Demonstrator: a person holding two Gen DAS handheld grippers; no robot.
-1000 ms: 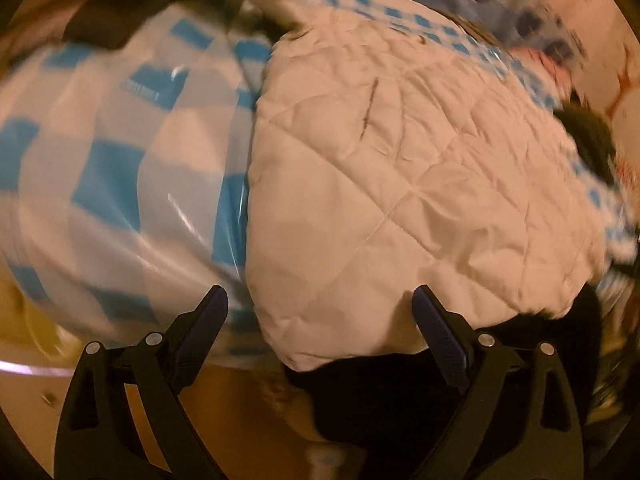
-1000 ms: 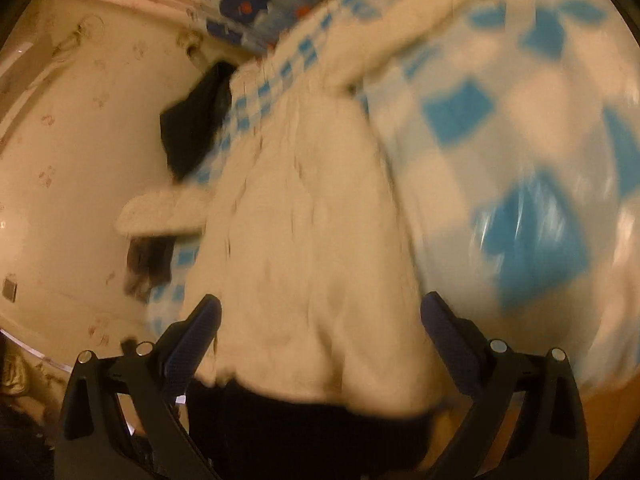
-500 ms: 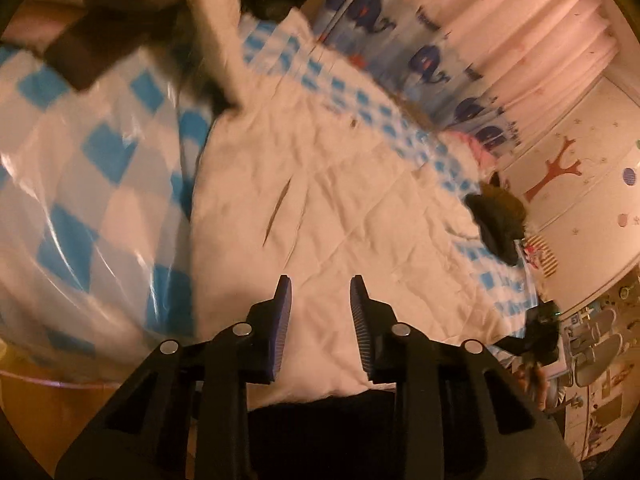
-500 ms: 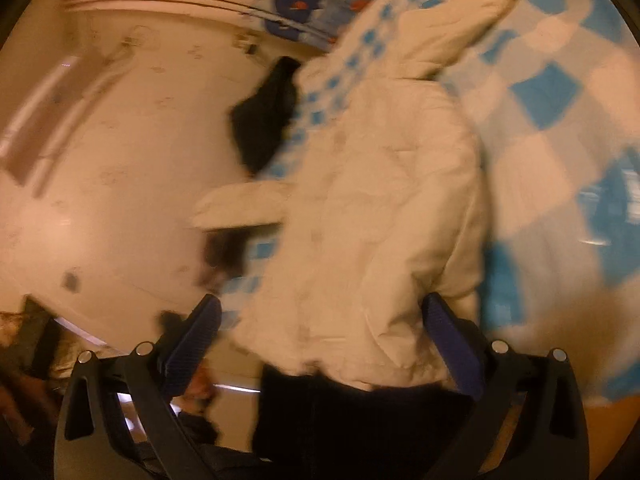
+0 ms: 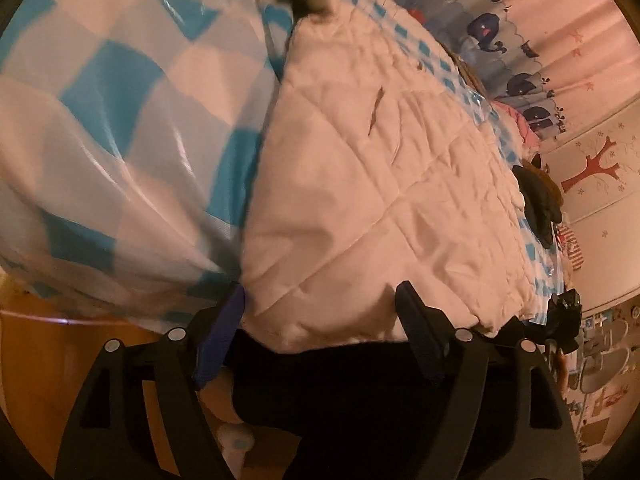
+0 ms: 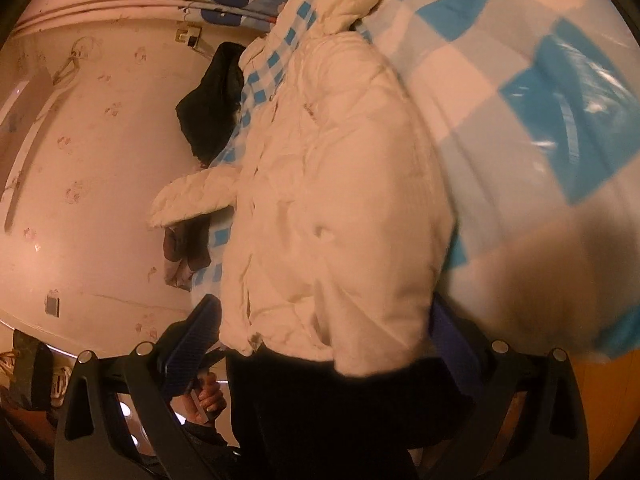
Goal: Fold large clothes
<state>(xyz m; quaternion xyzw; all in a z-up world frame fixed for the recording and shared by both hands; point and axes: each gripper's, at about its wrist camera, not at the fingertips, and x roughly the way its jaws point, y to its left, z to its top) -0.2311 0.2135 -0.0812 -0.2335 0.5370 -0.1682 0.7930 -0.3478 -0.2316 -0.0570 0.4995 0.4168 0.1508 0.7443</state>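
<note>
In the left wrist view, the blue-and-white checked cover [image 5: 120, 128] filled the nine to eleven o'clock side, glossy and rumpled. Just right of it, from the centre out toward three o'clock, lay the white quilted jacket [image 5: 380, 184], spread flat on that cover, its hem reaching down to six o'clock. The left gripper [image 5: 320, 312] stood at six o'clock with its jaws opening; the hem lay between the blue pads, but they did not press on it. A dark garment [image 5: 538, 204] rested at three o'clock near the jacket's far edge, and a whale-print curtain [image 5: 492, 32] hung at one o'clock.

In the right wrist view, a pale wall [image 6: 80, 160] took the nine o'clock side, with the dark garment [image 6: 212, 100] at ten o'clock. The jacket [image 6: 340, 200] ran from twelve down to six o'clock, one sleeve [image 6: 192, 200] pointing toward nine. The right gripper [image 6: 324, 332] sat wide apart at six o'clock, straddling the hem without pinching it. The checked cover [image 6: 520, 100] filled two to four o'clock.
</note>
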